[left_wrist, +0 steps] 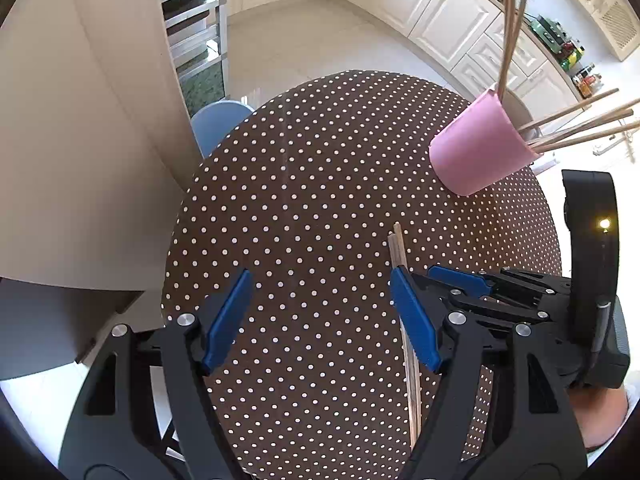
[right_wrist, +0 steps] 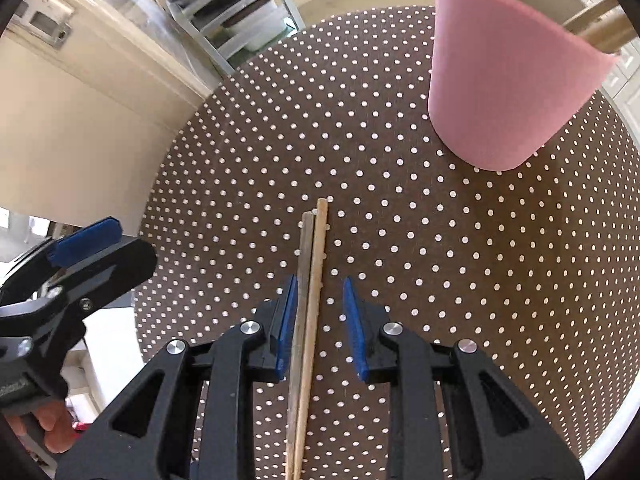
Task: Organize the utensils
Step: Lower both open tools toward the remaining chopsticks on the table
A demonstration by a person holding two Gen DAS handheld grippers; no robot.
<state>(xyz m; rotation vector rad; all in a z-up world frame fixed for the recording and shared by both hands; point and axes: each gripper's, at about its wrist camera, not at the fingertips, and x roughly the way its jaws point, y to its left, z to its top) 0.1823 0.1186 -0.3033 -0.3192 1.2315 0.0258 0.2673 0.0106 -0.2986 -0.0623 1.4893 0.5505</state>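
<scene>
Two wooden chopsticks (right_wrist: pixel 308 280) lie side by side, touching along their length, on the polka-dot surface (right_wrist: pixel 440 260), and the right gripper (right_wrist: pixel 320 312) sits low over them with its jaws released and the pair passing between the blue pads; the left pad looks very near or touching the darker stick, while a clear gap remains on the other side. The pink cup (right_wrist: pixel 504 72) stands further off toward the right, already holding several sticks (left_wrist: pixel 576 128) that splay out over its rim. The left gripper (left_wrist: pixel 320 316) hovers beside them with its jaws spread wide and nothing between them. Closing from here carries some risk, as I judge it: the sticks are thin and round-edged, and because they sit off-centre in the gap, the nearer pad could push them sideways so that one rolls over the other or slips out, leaving only one caught. A grip this far down the shafts would also leave a long free end, which could swing or droop on the lift. At the cup, the fanned sticks crowd the mouth, so an angled entry might strike them, tip the light cup, or send a stick onto the cloth.
</scene>
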